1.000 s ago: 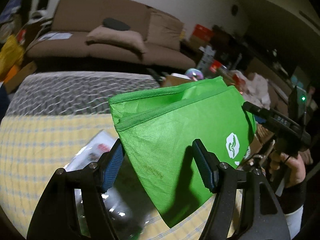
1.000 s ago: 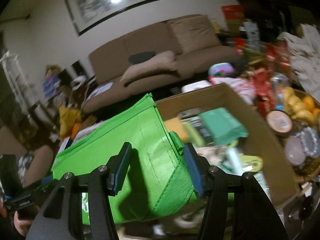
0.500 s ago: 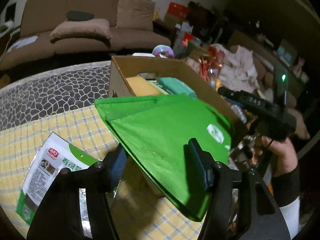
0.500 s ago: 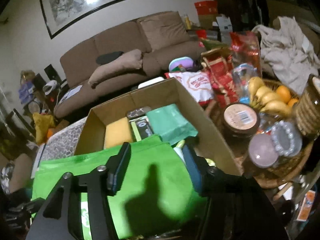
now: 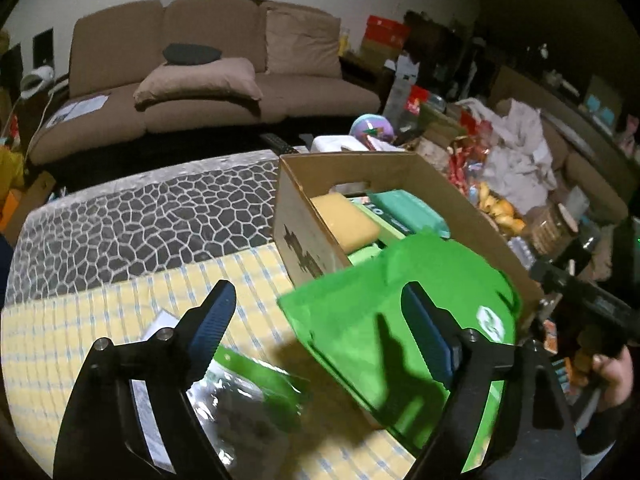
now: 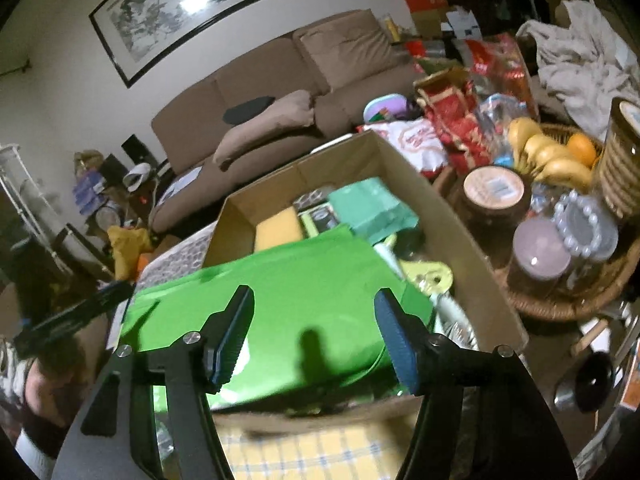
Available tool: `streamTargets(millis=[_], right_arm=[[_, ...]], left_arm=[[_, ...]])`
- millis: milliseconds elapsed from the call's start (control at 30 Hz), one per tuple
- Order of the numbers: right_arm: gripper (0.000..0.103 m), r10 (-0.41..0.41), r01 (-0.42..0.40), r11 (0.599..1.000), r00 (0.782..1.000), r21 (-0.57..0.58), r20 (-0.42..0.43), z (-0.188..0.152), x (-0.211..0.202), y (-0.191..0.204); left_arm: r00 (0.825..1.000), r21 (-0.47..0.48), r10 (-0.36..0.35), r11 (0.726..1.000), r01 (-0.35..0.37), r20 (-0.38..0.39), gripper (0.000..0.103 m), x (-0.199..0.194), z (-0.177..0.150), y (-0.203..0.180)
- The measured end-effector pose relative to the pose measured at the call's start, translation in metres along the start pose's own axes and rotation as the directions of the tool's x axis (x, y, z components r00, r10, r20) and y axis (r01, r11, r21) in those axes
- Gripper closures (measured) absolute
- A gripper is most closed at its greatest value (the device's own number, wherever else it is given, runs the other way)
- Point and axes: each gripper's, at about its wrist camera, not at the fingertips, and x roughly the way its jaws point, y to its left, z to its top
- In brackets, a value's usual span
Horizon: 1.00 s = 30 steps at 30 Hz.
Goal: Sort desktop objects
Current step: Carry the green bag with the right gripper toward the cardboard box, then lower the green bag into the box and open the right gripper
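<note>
On the bench at left lies a green-edged packet. The left claw hangs over it, jaws opening, pressing on nothing. Further right, the green bag lies across the box; the right claw above it is also opening, gripping nothing.

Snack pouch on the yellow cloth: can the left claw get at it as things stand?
Probably yes. The snack pouch lies flat just under the left claw, whose jaws are opening with nothing pressed between them; the green bag sits off to its right, over the box.
</note>
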Motion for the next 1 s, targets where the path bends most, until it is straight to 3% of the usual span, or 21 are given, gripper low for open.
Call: streamTargets(millis=[100,233,333,433,533,633,667,700,733,767,867,1000], right_arm=[[0.034,0.034,-0.034,0.999,0.999,0.038,-0.017,-0.009,-0.002,0.001],[0.031,0.091,-0.088,0.993,0.995,0.084,-0.03,-0.022,-0.008,0.006],[0.03,0.181,-0.176,0.976,0.983,0.129,-0.03,-0.033,-0.015,0.012],[0.03,0.292,-0.276,0.939,0.955,0.205,-0.048,-0.046,-0.015,0.015],[0.03,0.424,-0.384,0.87,0.903,0.309,-0.069,-0.062,-0.005,0.018],[0.03,0.453,-0.395,0.855,0.884,0.335,-0.112,-0.069,0.01,0.031],[0.03,0.45,-0.391,0.858,0.885,0.333,-0.122,-0.069,0.013,0.035],[0.031,0.453,-0.392,0.857,0.882,0.334,-0.128,-0.07,0.016,0.039],[0.035,0.464,-0.4,0.851,0.877,0.339,-0.129,-0.07,0.02,0.042],[0.04,0.469,-0.405,0.848,0.874,0.341,-0.128,-0.069,0.022,0.045],[0.058,0.454,-0.395,0.857,0.883,0.332,-0.121,-0.064,0.025,0.049],[0.061,0.4,-0.346,0.876,0.91,0.336,-0.106,-0.061,0.024,0.043]], left_arm=[[0.999,0.012,-0.001,1.0,0.002,-0.032,0.019,0.018,0.007,0.005],[0.991,-0.009,-0.11,0.994,0.11,-0.079,0.018,0.037,0.011,0.014],[0.987,-0.041,-0.14,0.99,0.137,-0.082,0.016,0.043,0.014,0.024],[0.984,-0.063,-0.158,0.986,0.153,-0.084,0.013,0.049,0.019,0.033],[0.974,-0.072,-0.199,0.979,0.192,-0.111,0.013,0.058,0.025,0.035],[0.957,-0.066,-0.23,0.973,0.221,-0.177,0.016,0.072,0.024,0.031],[0.949,-0.066,-0.251,0.968,0.242,-0.19,0.023,0.073,0.022,0.03],[0.941,-0.069,-0.272,0.962,0.263,-0.203,0.037,0.074,0.02,0.028],[0.934,-0.073,-0.288,0.958,0.278,-0.21,0.045,0.074,0.018,0.027],[0.928,-0.077,-0.303,0.953,0.293,-0.217,0.059,0.074,0.016,0.026],[0.918,-0.079,-0.323,0.946,0.313,-0.23,0.066,0.071,0.01,0.022],[0.911,-0.075,-0.328,0.945,0.32,-0.25,0.076,0.06,0.006,0.017]])
